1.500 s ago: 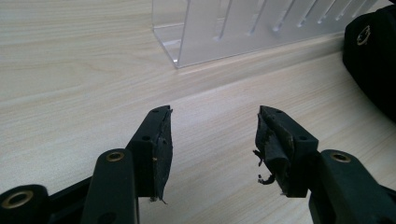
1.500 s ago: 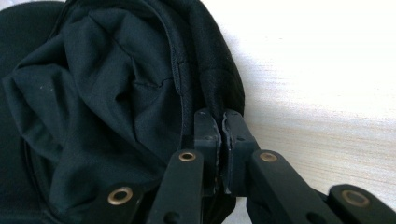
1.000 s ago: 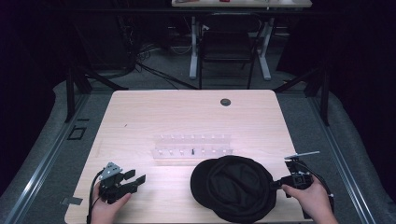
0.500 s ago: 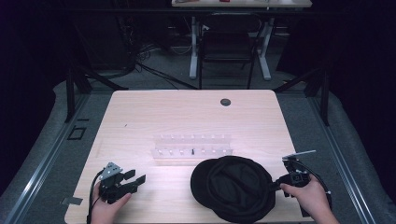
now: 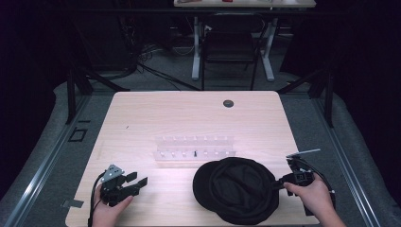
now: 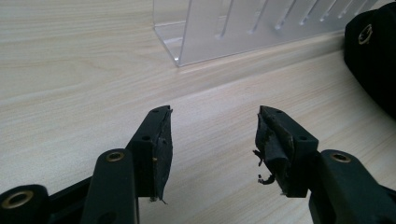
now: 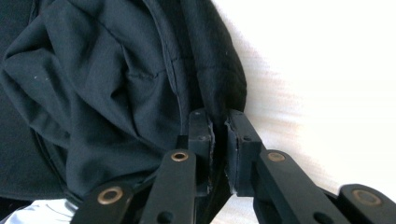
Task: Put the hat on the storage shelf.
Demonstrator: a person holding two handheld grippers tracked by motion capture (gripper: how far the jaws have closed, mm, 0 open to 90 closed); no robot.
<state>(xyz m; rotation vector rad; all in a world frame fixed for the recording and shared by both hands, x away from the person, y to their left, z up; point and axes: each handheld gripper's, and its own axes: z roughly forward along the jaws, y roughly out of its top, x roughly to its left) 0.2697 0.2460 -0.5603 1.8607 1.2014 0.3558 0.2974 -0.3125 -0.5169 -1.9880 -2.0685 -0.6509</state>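
Black fabric of a cap (image 5: 236, 189) is pinched at its right edge by the right gripper (image 7: 219, 126), whose jaws are closed on the rim. The cap is laid upside down on the wooden table (image 5: 189, 118), just in front of a clear plastic rack (image 5: 195, 146). The left gripper (image 6: 212, 135) is held wide and empty near the front left corner.
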